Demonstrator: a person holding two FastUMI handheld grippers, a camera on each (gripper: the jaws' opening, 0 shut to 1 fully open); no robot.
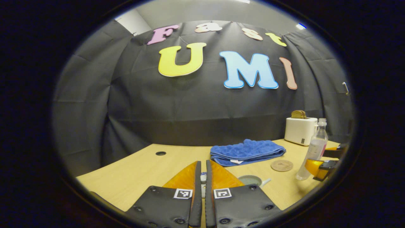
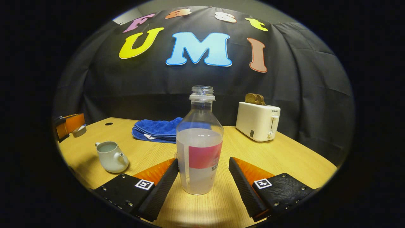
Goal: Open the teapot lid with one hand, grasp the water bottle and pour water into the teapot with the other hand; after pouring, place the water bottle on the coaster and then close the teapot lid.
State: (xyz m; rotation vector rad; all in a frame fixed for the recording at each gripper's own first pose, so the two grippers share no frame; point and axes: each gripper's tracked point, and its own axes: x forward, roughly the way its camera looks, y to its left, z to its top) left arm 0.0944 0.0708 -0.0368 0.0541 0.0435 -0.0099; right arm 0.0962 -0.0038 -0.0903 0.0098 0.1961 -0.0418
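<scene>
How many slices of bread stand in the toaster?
2, as far as the right gripper view shows: the slices stand side by side in the top of the toaster, at the back of the table behind the bottle. More could be hidden inside.

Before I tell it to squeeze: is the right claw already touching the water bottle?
Apart. In the right gripper view the right claw is open around the water bottle, with bare table showing between each finger and the bottle.
</scene>
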